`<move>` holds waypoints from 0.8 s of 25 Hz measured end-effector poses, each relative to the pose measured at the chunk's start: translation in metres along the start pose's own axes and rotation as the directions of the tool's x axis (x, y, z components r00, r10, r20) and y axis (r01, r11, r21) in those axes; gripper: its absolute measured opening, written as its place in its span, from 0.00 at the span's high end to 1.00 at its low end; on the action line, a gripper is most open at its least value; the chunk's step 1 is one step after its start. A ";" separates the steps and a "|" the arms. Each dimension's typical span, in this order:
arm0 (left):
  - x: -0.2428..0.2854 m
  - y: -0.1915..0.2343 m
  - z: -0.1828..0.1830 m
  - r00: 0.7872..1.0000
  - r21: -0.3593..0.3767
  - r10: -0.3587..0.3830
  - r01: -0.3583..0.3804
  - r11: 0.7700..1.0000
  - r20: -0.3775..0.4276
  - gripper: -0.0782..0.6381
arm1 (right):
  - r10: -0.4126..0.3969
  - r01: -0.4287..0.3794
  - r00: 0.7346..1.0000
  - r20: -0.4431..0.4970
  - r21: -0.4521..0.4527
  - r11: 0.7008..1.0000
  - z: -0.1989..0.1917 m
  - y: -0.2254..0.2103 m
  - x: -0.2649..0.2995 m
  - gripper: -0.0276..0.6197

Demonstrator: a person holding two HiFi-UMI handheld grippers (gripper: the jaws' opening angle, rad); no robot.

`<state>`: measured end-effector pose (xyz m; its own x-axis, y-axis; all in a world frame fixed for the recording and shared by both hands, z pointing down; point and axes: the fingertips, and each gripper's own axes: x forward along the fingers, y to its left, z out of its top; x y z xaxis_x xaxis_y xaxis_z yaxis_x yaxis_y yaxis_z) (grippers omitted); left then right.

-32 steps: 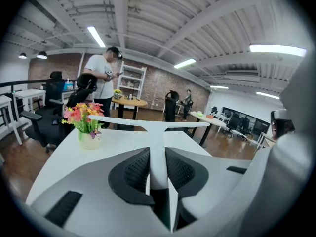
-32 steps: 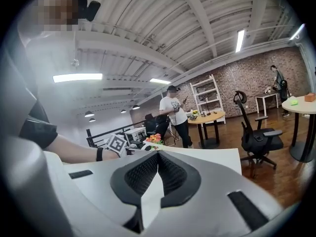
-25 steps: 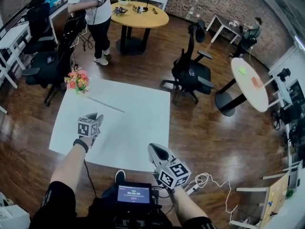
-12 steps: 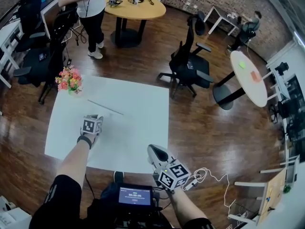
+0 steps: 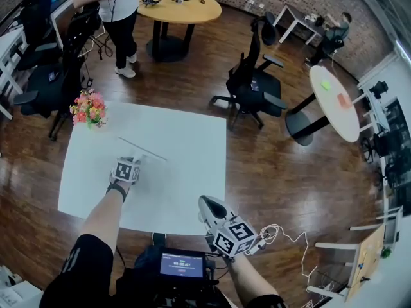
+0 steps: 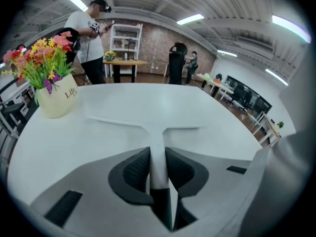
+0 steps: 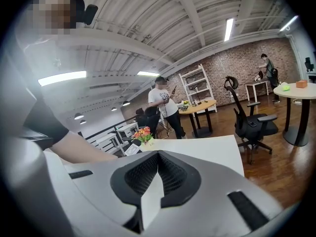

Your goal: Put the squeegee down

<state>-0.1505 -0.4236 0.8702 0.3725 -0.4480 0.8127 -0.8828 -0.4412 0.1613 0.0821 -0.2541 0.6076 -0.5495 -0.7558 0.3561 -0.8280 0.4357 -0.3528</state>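
A white squeegee (image 6: 148, 127) has its long thin blade (image 5: 142, 149) stretched across the white table (image 5: 192, 146), close to or on the surface; I cannot tell which. My left gripper (image 5: 133, 162) is shut on the squeegee's handle, which stands between the dark pads (image 6: 136, 169) in the left gripper view, with the blade spreading left and right just beyond them. My right gripper (image 5: 205, 205) hovers by the table's near edge, off to the right, its pads (image 7: 175, 174) meeting at the tips with nothing between them.
A vase of flowers (image 5: 88, 109) stands at the table's far left corner. A black office chair (image 5: 253, 88) is beyond the far right corner. A person (image 5: 106, 5) stands by a round wooden table (image 5: 183, 6). A small screen (image 5: 182, 264) sits below my hands.
My left gripper has sunk toward the tabletop with the squeegee and tipped further down. The right gripper has dropped slightly.
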 end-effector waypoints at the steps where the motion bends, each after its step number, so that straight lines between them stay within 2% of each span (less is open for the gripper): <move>1: 0.001 0.000 0.000 1.000 0.003 0.001 -0.001 1.000 0.000 0.78 | 0.000 0.000 1.000 0.000 0.002 1.000 -0.001 0.000 0.000 0.92; 7: 0.001 -0.003 0.000 1.000 -0.004 -0.019 0.019 1.000 0.010 0.78 | 0.005 -0.005 1.000 0.003 0.015 1.000 0.000 0.003 0.000 0.92; 11: 0.000 -0.002 -0.002 1.000 0.006 -0.004 0.004 1.000 0.005 0.77 | 0.014 -0.015 1.000 0.012 0.010 1.000 0.001 0.008 0.002 0.92; 15: -0.006 -0.001 -0.003 1.000 0.035 0.001 -0.001 0.999 0.020 0.70 | 0.043 -0.042 0.998 0.041 -0.012 0.999 0.010 0.015 0.001 0.92; 20: -0.026 -0.006 0.003 0.996 0.063 -0.042 0.037 0.997 0.083 0.61 | 0.056 -0.056 0.996 0.074 0.003 0.998 0.018 0.019 0.000 0.92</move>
<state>-0.1537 -0.4117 0.8463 0.4322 -0.4921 0.7557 -0.8486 -0.5056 0.1561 0.0685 -0.2552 0.5852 -0.5850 -0.7645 0.2708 -0.7955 0.4759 -0.3750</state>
